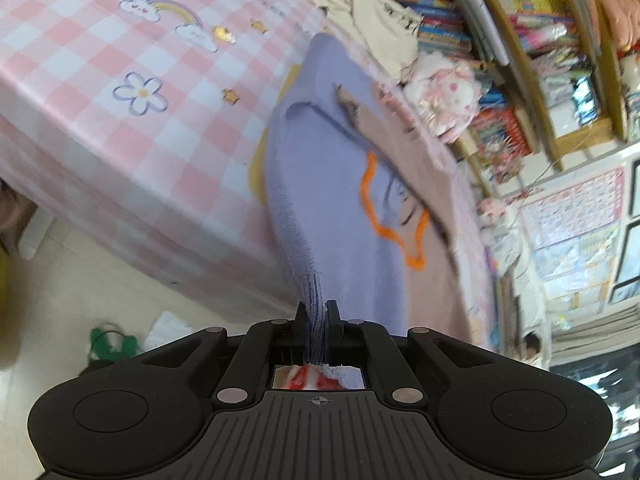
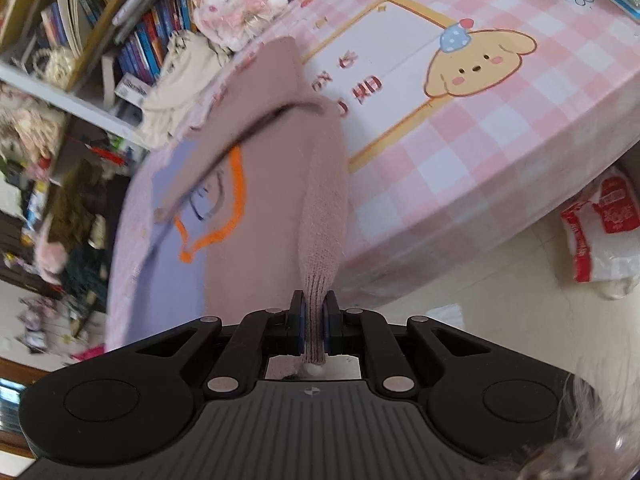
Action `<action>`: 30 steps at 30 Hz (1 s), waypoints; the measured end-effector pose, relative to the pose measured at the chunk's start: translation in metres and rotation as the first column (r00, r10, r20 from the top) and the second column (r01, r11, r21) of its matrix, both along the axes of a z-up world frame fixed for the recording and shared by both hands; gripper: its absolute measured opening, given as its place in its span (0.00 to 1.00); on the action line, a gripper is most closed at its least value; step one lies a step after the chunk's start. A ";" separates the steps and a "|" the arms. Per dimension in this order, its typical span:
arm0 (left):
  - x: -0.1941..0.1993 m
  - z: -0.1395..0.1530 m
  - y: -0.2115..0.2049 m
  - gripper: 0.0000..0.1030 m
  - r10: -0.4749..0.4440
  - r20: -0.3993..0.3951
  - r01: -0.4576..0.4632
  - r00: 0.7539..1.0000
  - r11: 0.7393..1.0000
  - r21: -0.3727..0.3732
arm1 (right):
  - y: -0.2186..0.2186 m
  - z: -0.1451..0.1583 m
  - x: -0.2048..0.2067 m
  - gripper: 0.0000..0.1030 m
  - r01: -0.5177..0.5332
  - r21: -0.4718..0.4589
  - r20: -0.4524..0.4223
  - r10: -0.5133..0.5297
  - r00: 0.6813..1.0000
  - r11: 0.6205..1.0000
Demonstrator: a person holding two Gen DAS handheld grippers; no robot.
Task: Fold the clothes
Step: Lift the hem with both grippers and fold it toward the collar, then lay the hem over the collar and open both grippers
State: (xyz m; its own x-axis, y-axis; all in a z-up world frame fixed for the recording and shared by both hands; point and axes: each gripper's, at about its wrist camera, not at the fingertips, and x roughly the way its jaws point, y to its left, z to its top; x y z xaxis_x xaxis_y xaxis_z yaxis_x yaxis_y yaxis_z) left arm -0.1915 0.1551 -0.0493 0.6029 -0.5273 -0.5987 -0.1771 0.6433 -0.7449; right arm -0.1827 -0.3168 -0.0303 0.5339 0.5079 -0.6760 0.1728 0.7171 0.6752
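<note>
Left wrist view: the left gripper (image 1: 316,312) is clenching the lilac ribbed hem of the sweater (image 1: 344,216), the knit bunching between its closed jaws. The sweater is stretching away from the gripper onto the table (image 1: 120,120), which is wearing a pink checked cloth printed with a rainbow (image 1: 176,12) and a flower (image 1: 141,93). An orange outline (image 1: 384,216) is showing on the sweater's front, where lilac is meeting dusty pink.

Right wrist view: the right gripper (image 2: 314,312) is clamping the dusty-pink ribbed edge of the same sweater (image 2: 256,208), which is hanging in a narrow fold from the jaws and lying partly on the table (image 2: 480,152). A puppy print (image 2: 476,64) is showing on the cloth beyond. A plush toy (image 2: 236,4), a cream garment (image 2: 180,76) and bookshelves (image 2: 120,24) are standing behind the table; a red-and-white bag (image 2: 604,232) is lying on the floor (image 2: 500,320).
</note>
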 end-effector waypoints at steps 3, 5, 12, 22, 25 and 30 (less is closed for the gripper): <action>0.010 0.008 0.003 0.04 0.036 0.062 -0.030 0.997 0.994 -0.107 | -0.005 0.012 0.008 0.08 0.022 0.075 0.040 -0.025 0.999 0.997; 0.022 0.013 0.004 0.04 0.061 0.101 -0.044 0.993 0.986 -0.163 | -0.009 0.021 0.018 0.08 0.043 0.134 0.078 -0.054 0.996 0.990; 0.080 0.037 0.013 0.04 0.139 0.232 -0.070 0.963 0.957 -0.283 | -0.023 0.049 0.071 0.08 0.130 0.324 0.180 -0.196 0.964 0.937; 0.181 0.054 0.034 0.04 0.139 0.270 -0.067 0.953 0.964 -0.258 | -0.022 0.071 0.164 0.08 0.197 0.385 0.237 -0.304 0.923 0.901; 0.204 0.049 0.040 0.04 0.123 0.254 -0.059 0.959 0.967 -0.247 | -0.018 0.064 0.188 0.08 0.222 0.378 0.220 -0.320 0.921 0.899; 0.240 0.033 0.042 0.04 0.095 0.202 -0.049 0.975 0.973 -0.224 | -0.013 0.051 0.225 0.08 0.261 0.321 0.195 -0.333 0.922 0.910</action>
State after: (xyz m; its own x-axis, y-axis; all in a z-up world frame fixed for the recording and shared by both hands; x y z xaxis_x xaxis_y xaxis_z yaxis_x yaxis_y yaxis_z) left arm 0.0480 0.1970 -0.0159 0.7437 -0.5809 -0.3309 -0.0418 0.4536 -0.8902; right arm 0.0419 -0.3301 0.0206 0.8174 0.4504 -0.3591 0.1540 0.4298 0.8897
